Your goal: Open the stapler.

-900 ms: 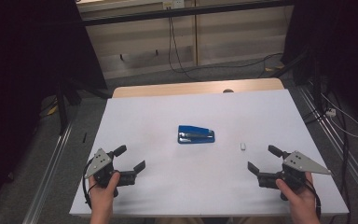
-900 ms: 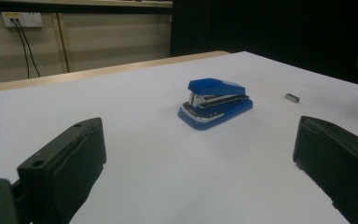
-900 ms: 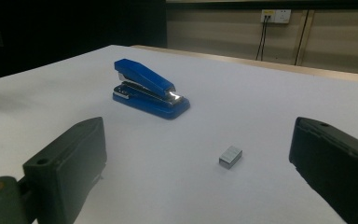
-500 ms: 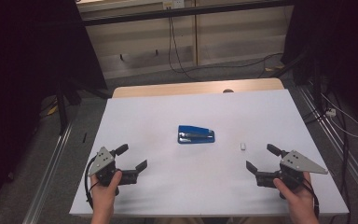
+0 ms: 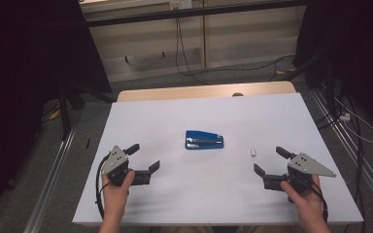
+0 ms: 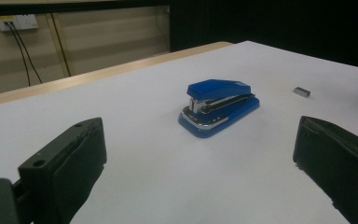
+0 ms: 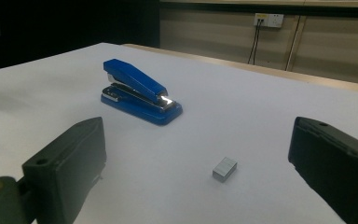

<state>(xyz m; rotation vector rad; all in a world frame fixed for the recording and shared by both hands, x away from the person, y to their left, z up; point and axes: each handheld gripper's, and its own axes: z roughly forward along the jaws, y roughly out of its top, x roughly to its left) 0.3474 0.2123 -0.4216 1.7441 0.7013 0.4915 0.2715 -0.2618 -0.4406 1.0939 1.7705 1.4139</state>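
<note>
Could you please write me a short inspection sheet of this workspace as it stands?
Surface: white sheet covering a wooden table; flat and clean.
Job's things: blue stapler lying closed near the middle; small block of staples to its right, apart from it.
Clutter: nothing seen.
Grippers: left gripper near the front left, jaws open, nothing between them; right gripper near the front right, jaws open, nothing between them. Both are clear of the stapler.
Cables: black cables hang from a wall socket and run along the floor.
Surroundings: beige wall panels, dark curtains at both sides.
</note>
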